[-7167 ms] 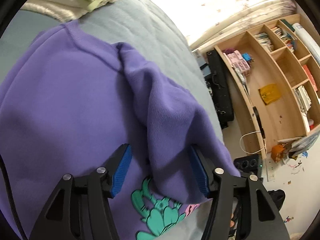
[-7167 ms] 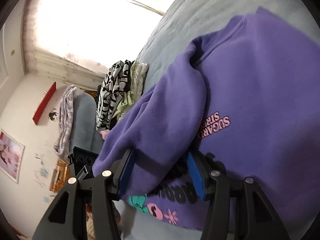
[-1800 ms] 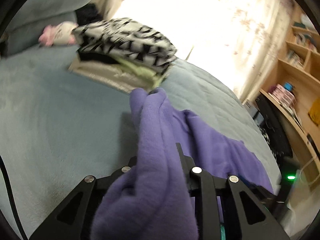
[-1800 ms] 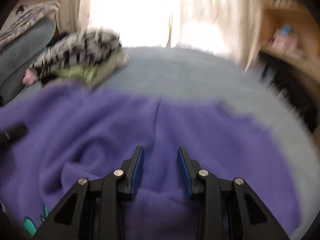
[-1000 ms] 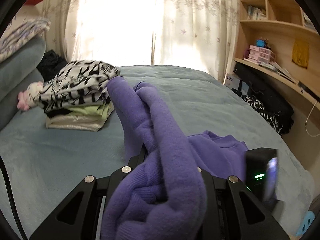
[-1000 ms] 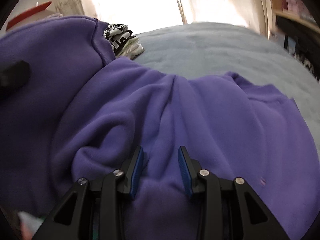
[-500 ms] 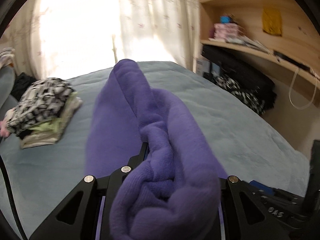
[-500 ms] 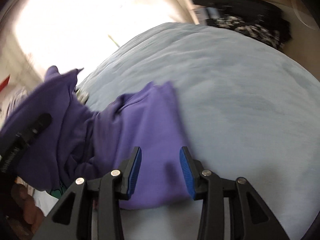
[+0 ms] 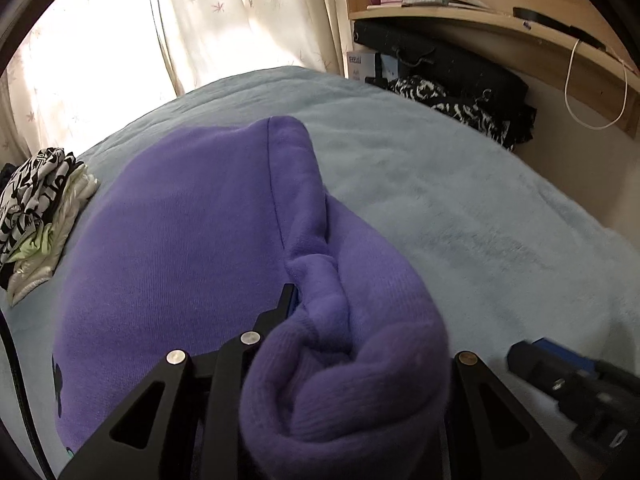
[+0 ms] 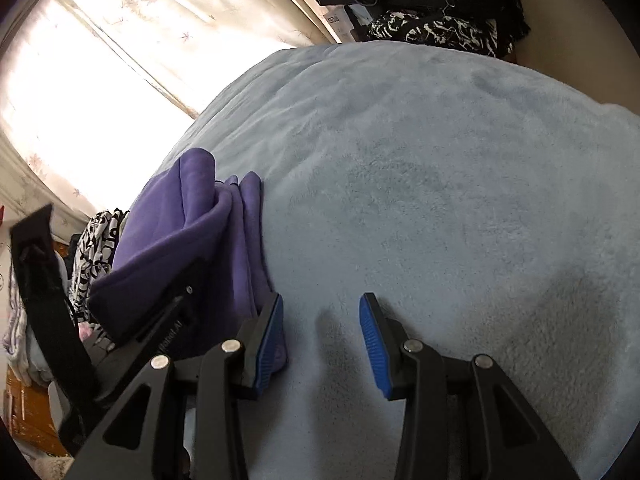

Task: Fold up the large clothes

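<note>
Purple sweatshirt (image 9: pixel 188 240) bunched in left tongs (image 9: pixel 320 312), clamped; right tongs (image 10: pixel 320 336) apart, empty, over bed (image 10: pixel 440 160).

the sweatshirt (image 9: pixel 192 240) lies on the bed (image 9: pixel 460 208), its bunched edge between the jaws of the left gripper (image 9: pixel 320 312). a stack of folded clothes (image 9: pixel 36 208) sits on the bed at nine o'clock of it. the right gripper (image 10: pixel 320 328) hangs over bare blanket, sweatshirt just beside its left finger. at two o'clock, beyond the bed's edge, a long case (image 9: pixel 440 60) lies under the shelf (image 9: pixel 500 20).
</note>
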`<state>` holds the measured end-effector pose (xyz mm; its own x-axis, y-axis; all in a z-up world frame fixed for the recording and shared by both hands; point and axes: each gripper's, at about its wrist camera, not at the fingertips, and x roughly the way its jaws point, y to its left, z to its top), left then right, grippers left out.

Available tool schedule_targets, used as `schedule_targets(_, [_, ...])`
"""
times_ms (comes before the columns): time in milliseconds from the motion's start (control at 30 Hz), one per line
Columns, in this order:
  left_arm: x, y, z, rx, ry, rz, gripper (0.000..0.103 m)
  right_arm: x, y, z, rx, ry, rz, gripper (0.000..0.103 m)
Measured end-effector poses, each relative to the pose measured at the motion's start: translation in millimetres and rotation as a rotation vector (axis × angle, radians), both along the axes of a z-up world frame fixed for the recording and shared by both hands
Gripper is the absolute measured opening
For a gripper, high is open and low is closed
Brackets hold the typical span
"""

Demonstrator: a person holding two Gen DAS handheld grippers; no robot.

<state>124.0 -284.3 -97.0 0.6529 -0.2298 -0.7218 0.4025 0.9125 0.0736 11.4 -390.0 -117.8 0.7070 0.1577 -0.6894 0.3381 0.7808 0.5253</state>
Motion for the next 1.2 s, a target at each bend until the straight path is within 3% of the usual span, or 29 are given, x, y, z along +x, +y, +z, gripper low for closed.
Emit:
schedule_targets(100, [4.8, 0.9, -2.3, -0.008, 0.021, 0.015, 0.023, 2.0, 1.8, -4.0, -0.011, 0.001, 0.001, 0.04])
schedule_targets(233, [3.0, -9.0, -18.8, 0.083, -0.004, -0.005, 0.025, 6.2, 3.1, -10.8, -0.03, 0.019, 0.005, 0.04])
schedule_targets(300, [2.2, -10.0, -17.7, 0.084, -0.009, -0.018, 0.031, 6.2, 3.9, -10.5, -0.036, 0.021, 0.009, 0.04])
schedule_targets(467, [5.3, -7.4, -3.4, 0.013, 0.052, -0.102, 0.076, 4.1, 3.4, -9.3, -0.035, 0.023, 0.019, 0.04])
schedule_targets(533, [5.1, -4.9, 1.2, -0.003, 0.053, -0.126, 0.078, 4.6, 4.3, -8.4, -0.04, 0.027, 0.02, 0.04])
schedule_targets(667, [10.6, 8.7, 12.9, -0.107, 0.128, -0.158, 0.08, 2.0, 6.5, -5.8, -0.044, 0.025, 0.028, 0.04])
schedule_targets(833, [14.2, 27.9, 33.4, -0.234, 0.241, -0.154, 0.081, -0.9, 7.2, -2.7, -0.045, 0.022, 0.027, 0.04])
schedule_targets(1000, [11.3, 62.6, 64.0, -0.328, 0.295, -0.14, 0.082, -0.4, 11.1, 4.3, -0.053, 0.021, 0.036, 0.04])
schedule_targets(1067, [8.9, 80.5, 76.4, -0.339, 0.281, -0.112, 0.082, 0.8, 14.9, 10.3, -0.056, 0.011, 0.046, 0.04])
schedule_targets(1200, [14.7, 125.9, 86.1, -0.28, 0.213, 0.004, 0.082, 7.9, 23.3, 26.8, -0.069, -0.024, 0.084, 0.04])
